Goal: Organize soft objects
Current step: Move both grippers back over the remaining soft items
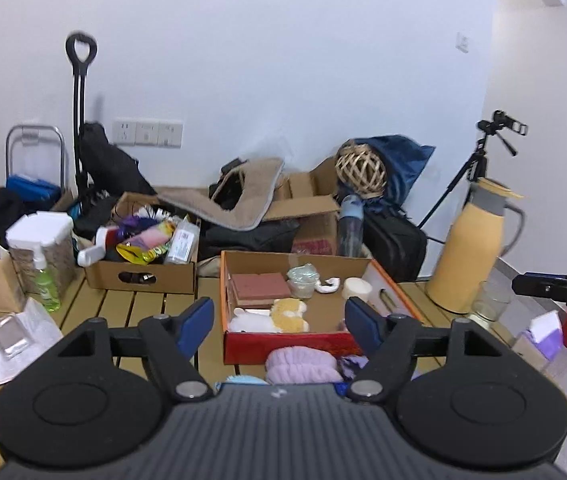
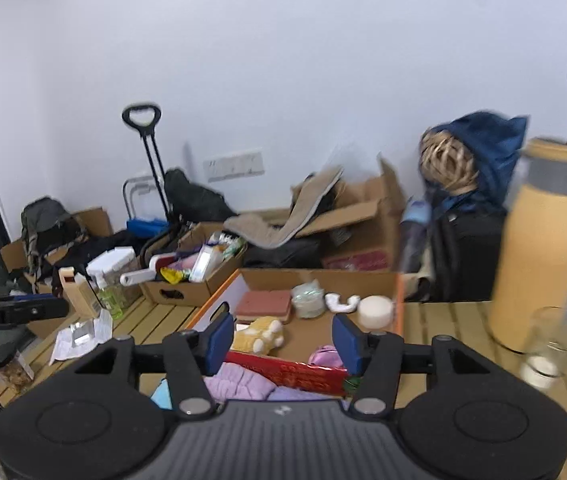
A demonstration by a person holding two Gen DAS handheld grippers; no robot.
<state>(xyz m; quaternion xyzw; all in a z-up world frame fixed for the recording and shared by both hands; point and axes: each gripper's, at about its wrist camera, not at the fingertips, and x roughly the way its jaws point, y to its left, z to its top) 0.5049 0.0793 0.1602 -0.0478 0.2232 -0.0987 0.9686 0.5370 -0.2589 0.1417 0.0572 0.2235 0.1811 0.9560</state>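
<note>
A shallow cardboard box with a red front wall (image 1: 283,346) (image 2: 303,372) sits on the slatted wooden table. A yellow and white plush toy (image 1: 279,316) (image 2: 261,334) lies in its near left corner, with a red-brown sponge block (image 1: 259,286) (image 2: 267,304) behind it. A lilac fluffy cloth (image 1: 303,366) (image 2: 239,384) lies on the table in front of the box. A small pink soft item (image 2: 323,356) lies in the box near the front wall. My left gripper (image 1: 279,320) is open and empty above the lilac cloth. My right gripper (image 2: 281,340) is open and empty above the box's front wall.
In the box also are a crumpled plastic cup (image 1: 303,280), a white curved piece (image 1: 329,286) and a white round jar (image 1: 357,288). A tan thermos (image 1: 471,248) and a glass (image 2: 551,344) stand at right. A cluttered cardboard box (image 1: 143,256), spray bottle (image 1: 45,280) and papers (image 1: 7,336) are at left.
</note>
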